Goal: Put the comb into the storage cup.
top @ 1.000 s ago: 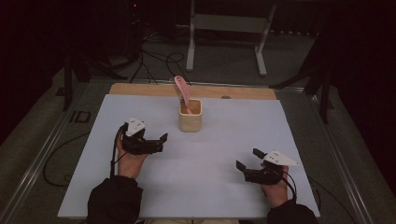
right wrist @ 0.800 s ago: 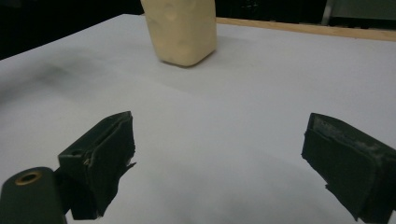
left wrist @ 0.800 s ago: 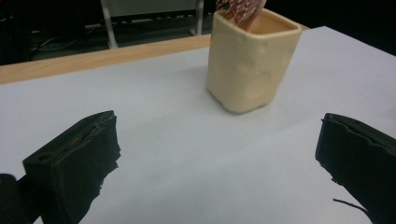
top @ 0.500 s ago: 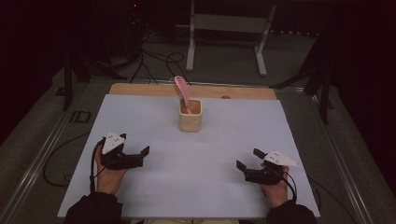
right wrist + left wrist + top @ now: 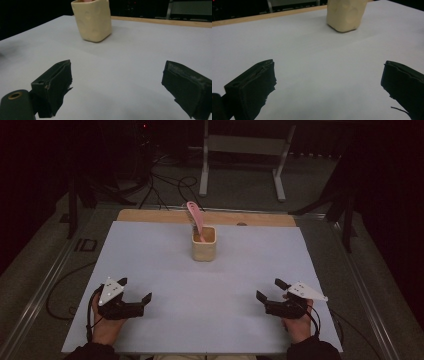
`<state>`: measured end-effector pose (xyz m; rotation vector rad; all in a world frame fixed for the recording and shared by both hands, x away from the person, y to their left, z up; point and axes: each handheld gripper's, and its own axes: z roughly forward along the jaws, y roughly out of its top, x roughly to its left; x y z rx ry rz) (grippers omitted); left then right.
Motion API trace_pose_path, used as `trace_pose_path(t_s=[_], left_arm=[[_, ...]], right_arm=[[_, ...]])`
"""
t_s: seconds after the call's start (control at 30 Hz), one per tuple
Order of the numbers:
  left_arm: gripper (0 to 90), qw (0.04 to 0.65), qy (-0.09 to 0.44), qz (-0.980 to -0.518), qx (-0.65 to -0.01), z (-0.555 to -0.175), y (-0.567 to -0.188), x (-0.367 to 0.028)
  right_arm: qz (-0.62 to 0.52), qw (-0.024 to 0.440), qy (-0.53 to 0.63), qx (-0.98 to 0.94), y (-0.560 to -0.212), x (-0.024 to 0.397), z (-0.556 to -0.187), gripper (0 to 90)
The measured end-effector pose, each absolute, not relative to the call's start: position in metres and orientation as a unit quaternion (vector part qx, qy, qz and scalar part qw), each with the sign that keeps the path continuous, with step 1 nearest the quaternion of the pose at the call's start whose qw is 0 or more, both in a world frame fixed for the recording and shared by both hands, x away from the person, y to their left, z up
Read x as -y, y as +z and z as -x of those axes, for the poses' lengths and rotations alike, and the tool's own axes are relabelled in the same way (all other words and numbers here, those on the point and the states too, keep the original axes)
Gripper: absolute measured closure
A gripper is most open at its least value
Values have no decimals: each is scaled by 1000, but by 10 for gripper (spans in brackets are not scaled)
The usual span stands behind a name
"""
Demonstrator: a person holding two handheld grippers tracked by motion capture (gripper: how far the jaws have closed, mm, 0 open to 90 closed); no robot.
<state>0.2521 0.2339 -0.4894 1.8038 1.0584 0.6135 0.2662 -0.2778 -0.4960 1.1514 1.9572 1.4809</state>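
One cup (image 5: 204,245) stands upright on the white table (image 5: 250,270), toward the far middle of the sheet, just short of the bare wooden strip (image 5: 150,216) along the far edge. The cup is pale cream, matte, squarish with rounded corners and slightly dimpled walls; in the left gripper view (image 5: 345,13) and the right gripper view (image 5: 92,20) its sides look soft and uneven, like moulded silicone or clay. One pink spatula (image 5: 195,220) sits in it, smooth and flat-bladed, its lower end inside the cup and its long axis leaning up and away toward the far left, so the free end points past the wooden strip.

There are two grippers, both well apart from the cup and both near the table's front edge. The left gripper (image 5: 136,294) is held in a hand at the front left, with a grey three-cornered plate on top; its two black jaws are spread wide with nothing between them. In its own view the jaw pads are blocky, dull black and ragged at the edges. The right gripper (image 5: 268,290) is at the front right, also carrying a grey plate, its jaws likewise gaping over bare table. The table surface is smooth, flat and faintly bluish white.
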Motion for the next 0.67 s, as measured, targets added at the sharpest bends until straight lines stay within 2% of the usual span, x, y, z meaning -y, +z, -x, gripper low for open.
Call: trace_pose_path(t_s=[0.67], left_arm=[[3,474,288,-695,-457,-247,-489,-253]], right_arm=[[-408,234,533,-704,-494,281,-259,91]])
